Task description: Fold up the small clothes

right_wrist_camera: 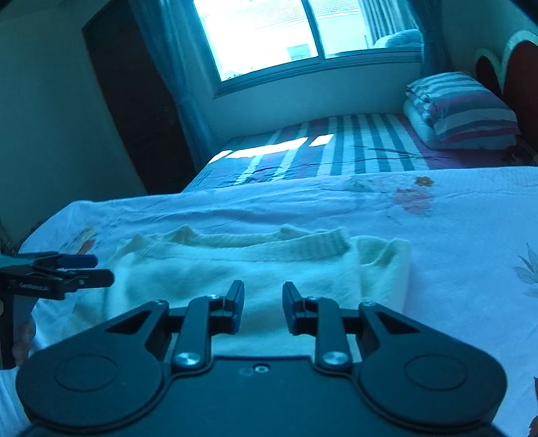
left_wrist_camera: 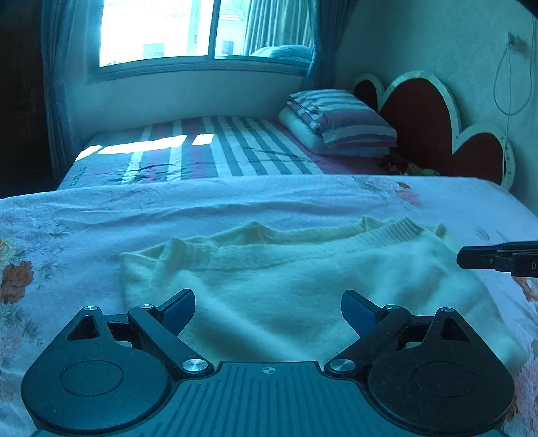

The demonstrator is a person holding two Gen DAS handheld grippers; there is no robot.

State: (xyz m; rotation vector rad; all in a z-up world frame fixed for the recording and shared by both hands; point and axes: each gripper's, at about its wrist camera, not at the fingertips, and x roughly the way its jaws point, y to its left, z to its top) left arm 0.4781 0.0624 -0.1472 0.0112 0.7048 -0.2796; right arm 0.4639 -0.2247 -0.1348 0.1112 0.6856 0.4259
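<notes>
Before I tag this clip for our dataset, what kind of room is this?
A bedroom, most likely in a home. A sweater lies on a floral sheet over a bed, with a striped pillow against a heart-shaped headboard, under a curtained window.

A wide sliding window (left_wrist_camera: 205, 30) with grey-blue curtains (left_wrist_camera: 55, 84) fills the pale far wall, throwing bright patches onto a bed covered in a pink, white and grey striped sheet (left_wrist_camera: 215, 148). A folded striped quilt (left_wrist_camera: 339, 122) lies by the red, white-edged scalloped headboard (left_wrist_camera: 423, 114). A white flowered bedspread (left_wrist_camera: 67, 235) covers the near surface, and a dark wooden wardrobe (right_wrist_camera: 134, 101) stands left of the window.
</notes>
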